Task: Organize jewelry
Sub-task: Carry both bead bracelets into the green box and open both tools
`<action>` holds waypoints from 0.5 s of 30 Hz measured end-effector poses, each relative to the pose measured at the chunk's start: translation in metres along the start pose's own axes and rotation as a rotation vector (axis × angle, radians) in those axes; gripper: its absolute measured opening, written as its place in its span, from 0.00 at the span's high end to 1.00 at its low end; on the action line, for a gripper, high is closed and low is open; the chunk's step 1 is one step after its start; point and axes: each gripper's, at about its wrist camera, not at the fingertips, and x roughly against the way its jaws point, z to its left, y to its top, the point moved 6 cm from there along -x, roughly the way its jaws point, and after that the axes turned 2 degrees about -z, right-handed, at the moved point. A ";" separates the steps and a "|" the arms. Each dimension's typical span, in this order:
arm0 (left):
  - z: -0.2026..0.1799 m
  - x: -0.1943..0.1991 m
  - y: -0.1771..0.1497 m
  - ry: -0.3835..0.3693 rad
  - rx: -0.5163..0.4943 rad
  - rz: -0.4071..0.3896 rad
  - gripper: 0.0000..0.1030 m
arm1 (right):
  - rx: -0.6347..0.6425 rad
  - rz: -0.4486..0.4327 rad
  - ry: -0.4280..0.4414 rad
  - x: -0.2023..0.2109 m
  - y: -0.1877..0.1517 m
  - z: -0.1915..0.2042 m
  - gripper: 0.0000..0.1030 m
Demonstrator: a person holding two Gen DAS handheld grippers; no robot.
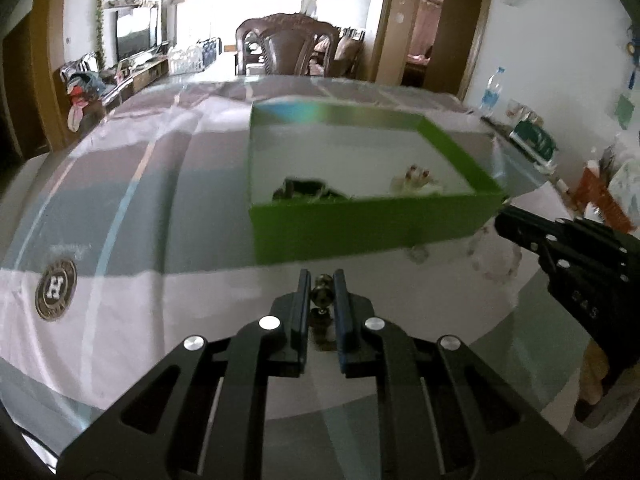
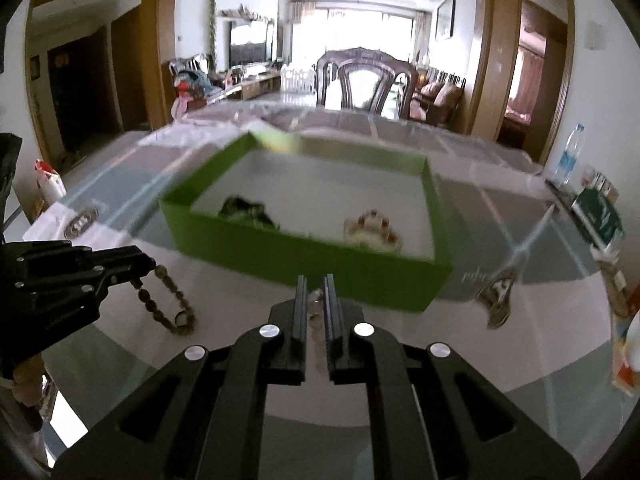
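A green box (image 1: 360, 228) (image 2: 304, 256) with a white inside stands on the glass table. It holds a dark green bracelet (image 1: 304, 190) (image 2: 246, 210) and a white bracelet with red beads (image 1: 416, 182) (image 2: 372, 232). My left gripper (image 1: 322, 280) is shut on a brown bead bracelet (image 1: 323, 294), which hangs in a loop from it in the right wrist view (image 2: 168, 300), in front of the box. My right gripper (image 2: 316, 284) is shut on a pale clear bead bracelet (image 2: 315, 304), near the box's front wall. It also shows in the left wrist view (image 1: 504, 216).
The table (image 1: 120, 208) has a grey and white cloth under glass with a round H emblem (image 1: 56, 290). A water bottle (image 2: 568, 156), a green packet (image 2: 600, 212) and small items stand at the right edge. A wooden chair (image 2: 368, 80) stands behind the table.
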 end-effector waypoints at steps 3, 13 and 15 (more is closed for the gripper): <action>-0.003 0.015 0.016 -0.022 -0.011 -0.029 0.89 | 0.015 -0.026 -0.012 0.007 0.013 -0.002 0.92; -0.019 0.025 0.063 -0.045 -0.043 -0.060 0.89 | 0.047 -0.099 -0.016 0.009 0.055 0.002 0.92; -0.021 0.014 0.079 -0.037 -0.042 -0.055 0.89 | 0.035 -0.103 -0.017 0.000 0.069 -0.002 0.92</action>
